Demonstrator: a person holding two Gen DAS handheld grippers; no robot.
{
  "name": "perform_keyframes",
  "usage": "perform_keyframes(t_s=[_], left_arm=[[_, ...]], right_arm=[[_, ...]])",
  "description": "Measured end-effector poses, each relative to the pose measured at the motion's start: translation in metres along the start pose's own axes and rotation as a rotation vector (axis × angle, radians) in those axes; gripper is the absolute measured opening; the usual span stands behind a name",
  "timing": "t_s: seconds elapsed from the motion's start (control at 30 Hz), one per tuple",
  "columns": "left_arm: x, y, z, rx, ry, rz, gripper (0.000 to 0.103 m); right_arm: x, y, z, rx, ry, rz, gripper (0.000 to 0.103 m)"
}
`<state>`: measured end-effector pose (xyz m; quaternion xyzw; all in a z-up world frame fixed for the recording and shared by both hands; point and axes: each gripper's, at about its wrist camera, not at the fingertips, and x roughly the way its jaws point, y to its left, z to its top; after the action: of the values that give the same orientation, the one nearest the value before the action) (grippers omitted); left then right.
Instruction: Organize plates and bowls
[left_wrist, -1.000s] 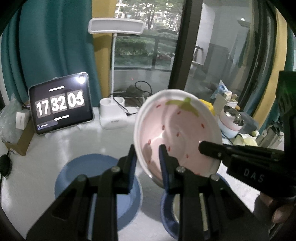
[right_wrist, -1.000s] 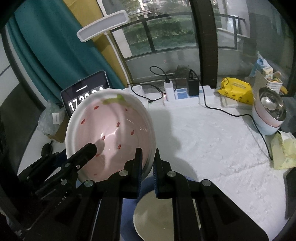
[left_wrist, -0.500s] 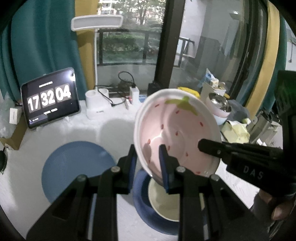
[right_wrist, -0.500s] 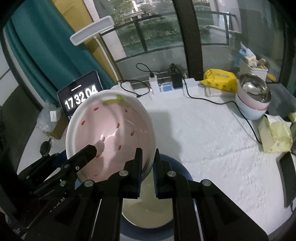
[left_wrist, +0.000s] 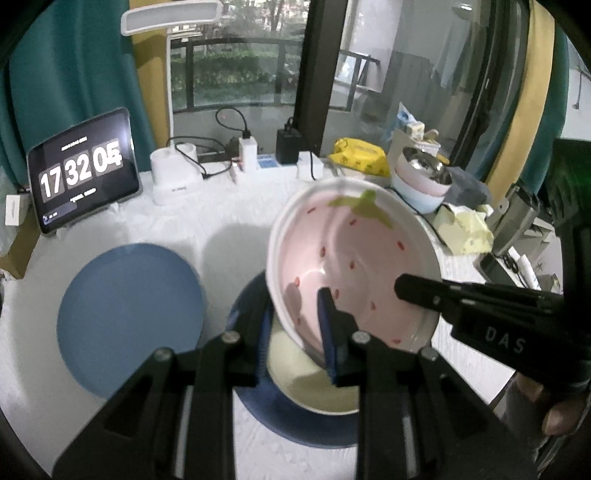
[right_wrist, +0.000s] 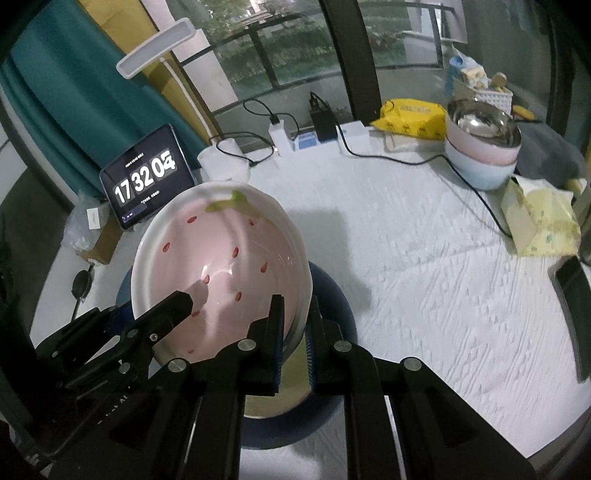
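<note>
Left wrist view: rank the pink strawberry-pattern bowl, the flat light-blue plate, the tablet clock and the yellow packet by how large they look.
1. Pink strawberry-pattern bowl, though it is nearest the camera
2. Flat light-blue plate, nearly as large
3. Tablet clock
4. Yellow packet

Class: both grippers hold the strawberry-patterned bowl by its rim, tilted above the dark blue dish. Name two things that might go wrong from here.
1. The strawberry bowl is pinched only at its rim by the left gripper and the right gripper; tilted, it might slip out.
2. It hangs close above the cream bowl in the dark blue dish; lowering it tilted could knock its edge against them.
</note>
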<state>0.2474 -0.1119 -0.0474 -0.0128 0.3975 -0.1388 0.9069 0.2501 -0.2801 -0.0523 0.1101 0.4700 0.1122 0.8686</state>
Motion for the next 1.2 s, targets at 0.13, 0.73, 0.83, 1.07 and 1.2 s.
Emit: perform_keyframes(t_s=[0.13,0.73,0.83,1.07,1.2], left_arm=[[0.003,0.0,-0.007,0.001,0.015,0.002,0.024],[0.011,-0.001,-0.028,0.027,0.057,0.019,0.024],[0.012,-0.002,-0.03,0.033,0.062,0.02,0.024],[0.015,-0.003,-0.035,0.043,0.079,0.019,0.024],[0.016,-0.002,-0.036,0.03,0.095,0.005,0.024]], right_arm=[[0.002,-0.002,-0.005,0.002,0.013,-0.001,0.012],[0.015,-0.004,-0.022,-0.012,0.067,-0.019,0.012],[0.016,-0.002,-0.023,-0.023,0.07,-0.031,0.012],[0.016,-0.004,-0.023,-0.027,0.073,-0.05,0.012],[0.017,-0.002,-0.023,-0.04,0.076,-0.06,0.013]])
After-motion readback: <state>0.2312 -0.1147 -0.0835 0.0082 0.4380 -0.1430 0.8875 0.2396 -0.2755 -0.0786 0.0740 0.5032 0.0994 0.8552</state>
